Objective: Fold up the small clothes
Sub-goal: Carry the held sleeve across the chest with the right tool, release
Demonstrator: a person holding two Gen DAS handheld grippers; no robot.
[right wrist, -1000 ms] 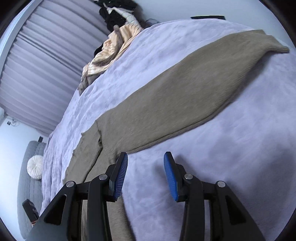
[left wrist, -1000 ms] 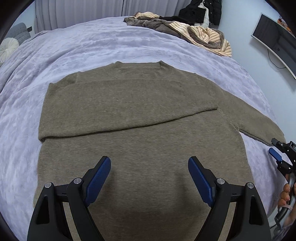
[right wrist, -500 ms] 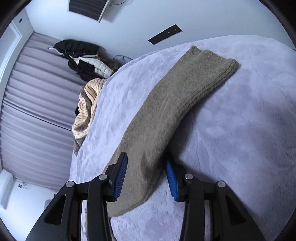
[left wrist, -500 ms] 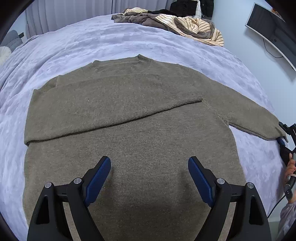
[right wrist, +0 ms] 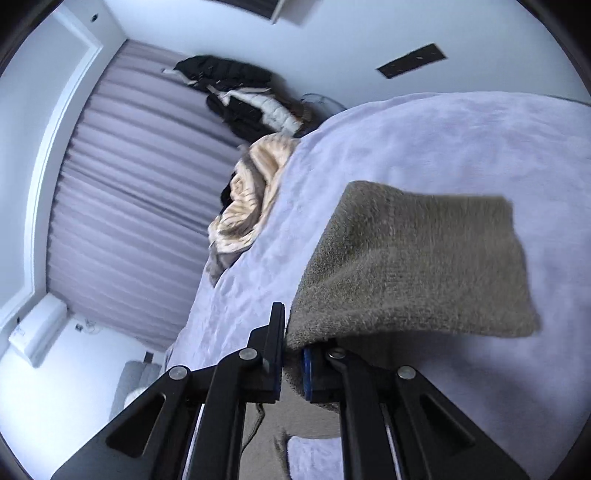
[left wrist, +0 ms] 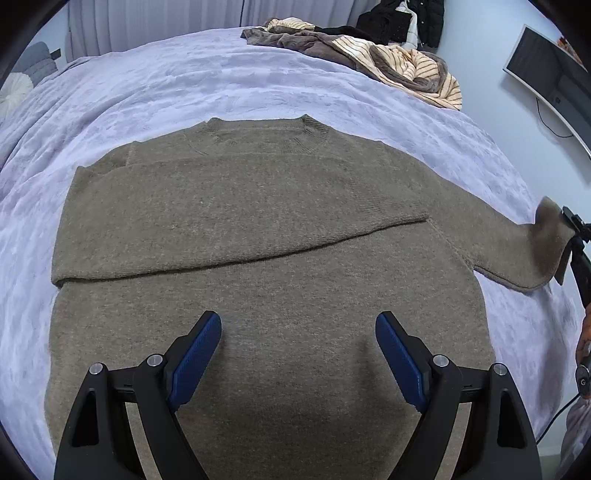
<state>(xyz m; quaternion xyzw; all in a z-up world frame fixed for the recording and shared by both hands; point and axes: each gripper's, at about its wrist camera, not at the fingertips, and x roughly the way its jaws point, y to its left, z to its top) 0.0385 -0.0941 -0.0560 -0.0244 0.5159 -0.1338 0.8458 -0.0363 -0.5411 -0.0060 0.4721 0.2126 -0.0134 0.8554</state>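
An olive-brown knit sweater [left wrist: 258,229] lies flat on the lavender bed cover [left wrist: 184,85], neck away from me, its left sleeve folded across the chest. My left gripper [left wrist: 297,354] is open and empty, hovering over the sweater's lower body. The right sleeve stretches toward the bed's right edge, and its cuff [left wrist: 550,236] is lifted. My right gripper [right wrist: 291,354] is shut on that sleeve cuff [right wrist: 413,266], which drapes over the jaws above the bed. The right gripper also shows at the right edge of the left wrist view [left wrist: 576,236].
A pile of brown and striped clothes [left wrist: 388,59] lies at the bed's far right corner, with dark jackets [left wrist: 402,18] hanging behind. Grey curtains [right wrist: 140,206] cover the far wall. A monitor [left wrist: 550,77] hangs on the right wall.
My right gripper has closed on the right sleeve cuff and lifted it off the bed. The left gripper stays open over the sweater, drawn back slightly.
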